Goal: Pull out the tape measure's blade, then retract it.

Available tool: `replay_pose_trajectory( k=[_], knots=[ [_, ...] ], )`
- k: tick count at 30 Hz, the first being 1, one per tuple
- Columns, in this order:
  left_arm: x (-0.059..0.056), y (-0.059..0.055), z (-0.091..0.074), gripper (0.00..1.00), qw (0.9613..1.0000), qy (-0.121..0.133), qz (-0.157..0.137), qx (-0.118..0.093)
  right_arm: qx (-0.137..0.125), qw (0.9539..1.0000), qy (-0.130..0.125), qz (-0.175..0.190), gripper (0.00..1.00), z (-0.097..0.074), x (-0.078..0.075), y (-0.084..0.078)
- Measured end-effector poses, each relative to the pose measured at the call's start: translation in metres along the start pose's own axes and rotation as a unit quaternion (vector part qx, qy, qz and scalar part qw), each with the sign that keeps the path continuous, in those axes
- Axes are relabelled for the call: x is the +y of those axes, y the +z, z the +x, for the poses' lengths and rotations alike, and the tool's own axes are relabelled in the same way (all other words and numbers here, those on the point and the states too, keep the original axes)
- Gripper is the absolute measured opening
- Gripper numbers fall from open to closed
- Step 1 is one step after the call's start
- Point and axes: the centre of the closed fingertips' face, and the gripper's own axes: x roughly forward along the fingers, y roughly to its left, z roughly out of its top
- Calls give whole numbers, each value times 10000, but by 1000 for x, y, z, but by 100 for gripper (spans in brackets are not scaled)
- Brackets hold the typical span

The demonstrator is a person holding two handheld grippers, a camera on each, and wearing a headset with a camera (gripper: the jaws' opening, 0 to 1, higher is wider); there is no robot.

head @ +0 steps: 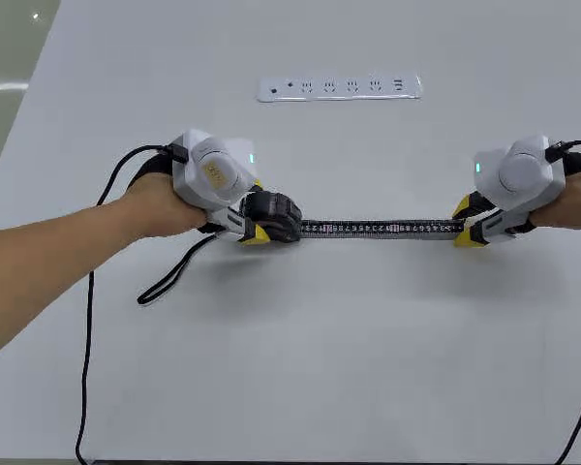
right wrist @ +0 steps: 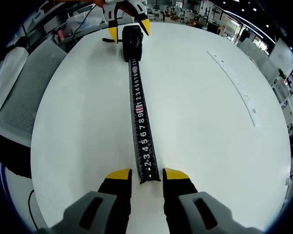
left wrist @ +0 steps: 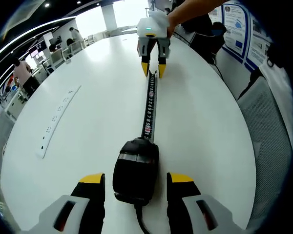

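On a white workbench (head: 300,387), a person holds a two-jaw gripper in each hand, w/ a tape measure stretched between them. The black case (head: 274,215) sits on the bench between the yellow-tipped jaws of the left gripper (left wrist: 136,178). Those jaws are spread: a thin strip of white bench shows on each side of the case, so it looks bracketed, not clamped. The blade (right wrist: 139,112) runs flat along the bench, numbers up, to the right gripper (right wrist: 147,174). Its end lies between that gripper's jaws, which sit close together but apart, w/ a small gap each side. They don't look to be pinching it. A black wrist strap (head: 171,274) trails from the case toward the person. A white power strip (head: 339,87) lies well apart, farther back.

Judgement: the pull-out looks done, approx. halfway thru the task, and retracting is left.

Main risks:
- W/ neither claw gripping firmly, the spring could snap the blade back uncontrolled. That could whip the end into the case, or drag the light case along the bench instead of reeling in.
- Whether a lock holds the blade can't be told.
- If the left jaws close off-centre, the rounded case may twist or squirt out.
- If the right jaws close on the blade's thin edges, it could buckle or slip.
- The strap could snag a jaw.
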Motion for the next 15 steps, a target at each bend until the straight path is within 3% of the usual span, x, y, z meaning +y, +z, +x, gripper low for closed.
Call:
replay_pose_trajectory(
  k=[15],
  knots=[
    [-4, -11, -16, 61, 9978, 422, -496, -153, -228, 9968, -364, 668, 38, -18, 4, -2]
  ],
)
